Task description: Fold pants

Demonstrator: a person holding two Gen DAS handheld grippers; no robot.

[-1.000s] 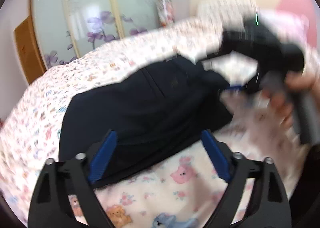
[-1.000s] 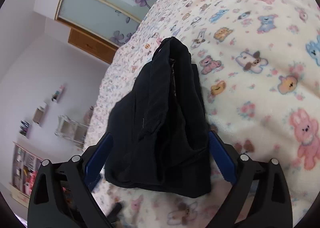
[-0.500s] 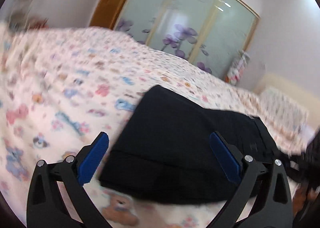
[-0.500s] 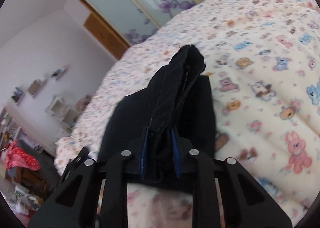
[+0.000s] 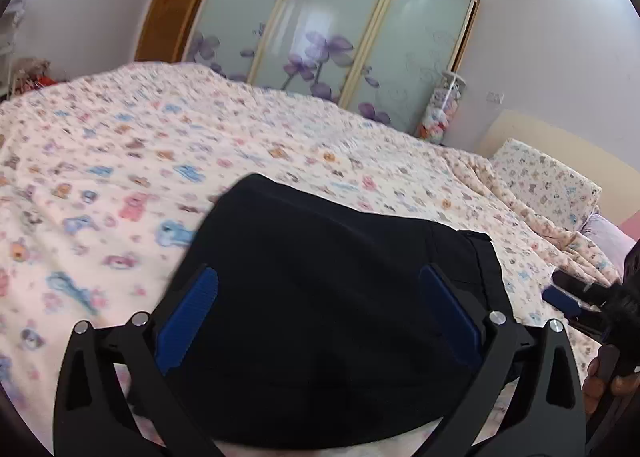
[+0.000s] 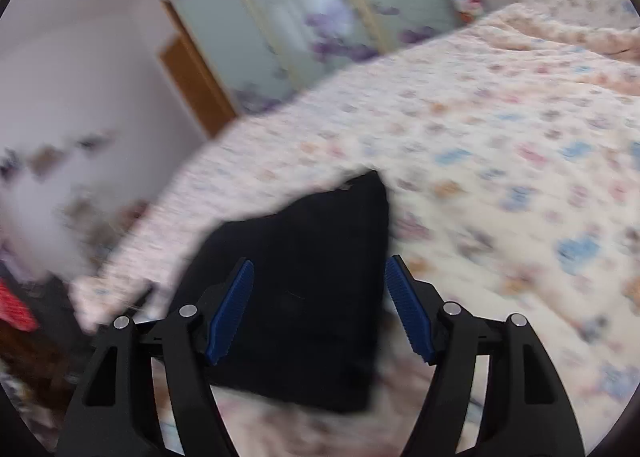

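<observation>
The dark navy pants (image 5: 320, 297) lie folded into a compact flat bundle on the bed. My left gripper (image 5: 318, 297) is open, its blue pads (image 5: 188, 317) spread on either side of the bundle, just above it. In the right wrist view the same bundle (image 6: 312, 285) lies between my open right gripper's (image 6: 318, 289) blue pads (image 6: 408, 309); nothing is held. The right gripper also shows at the right edge of the left wrist view (image 5: 576, 297), beside the bundle.
The bed is covered by a cream blanket (image 5: 120, 161) printed with cartoon animals. A pillow (image 5: 548, 181) lies at the far right. Sliding wardrobe doors (image 5: 328, 25) with purple flowers stand behind the bed. The bed's edge drops off at the left in the right wrist view (image 6: 132, 257).
My right gripper was shut on the pants' edge half a second ago and has now opened and let go. The pants have dropped into a flat folded bundle. The left gripper stayed open over it.
</observation>
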